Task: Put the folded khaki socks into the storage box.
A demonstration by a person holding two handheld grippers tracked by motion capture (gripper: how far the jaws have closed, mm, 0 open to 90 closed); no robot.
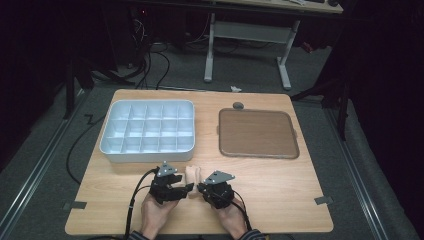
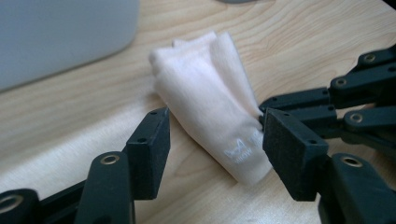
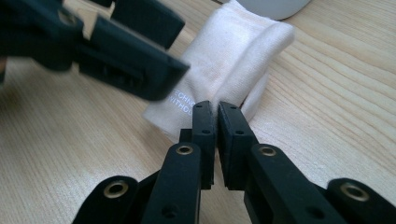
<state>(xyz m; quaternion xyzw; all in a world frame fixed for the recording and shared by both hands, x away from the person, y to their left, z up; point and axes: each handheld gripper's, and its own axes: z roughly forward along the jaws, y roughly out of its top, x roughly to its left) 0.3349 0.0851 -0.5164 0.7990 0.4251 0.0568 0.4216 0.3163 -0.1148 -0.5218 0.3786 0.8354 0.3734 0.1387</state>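
Observation:
A folded, pale pink cloth (image 1: 192, 174) with small white lettering lies on the wooden table near its front edge, between my two hands. My right gripper (image 3: 215, 109) is shut on a fold at the cloth's near edge; its pinching black jaws also reach in from the right in the left gripper view, right gripper (image 2: 262, 109). My left gripper (image 2: 217, 147) is open, its jaws astride the cloth (image 2: 205, 100), with a clear gap at the left-hand pad. In the high view the left gripper (image 1: 189, 188) and the right gripper (image 1: 201, 188) meet tip to tip just below the cloth.
A white tray (image 1: 107, 147) with several compartments stands at the back left, close behind the cloth. A brown flat tray (image 1: 257, 132) lies at the back right, with a small grey round object (image 1: 238, 105) behind it. Cables trail from both grippers toward the front edge.

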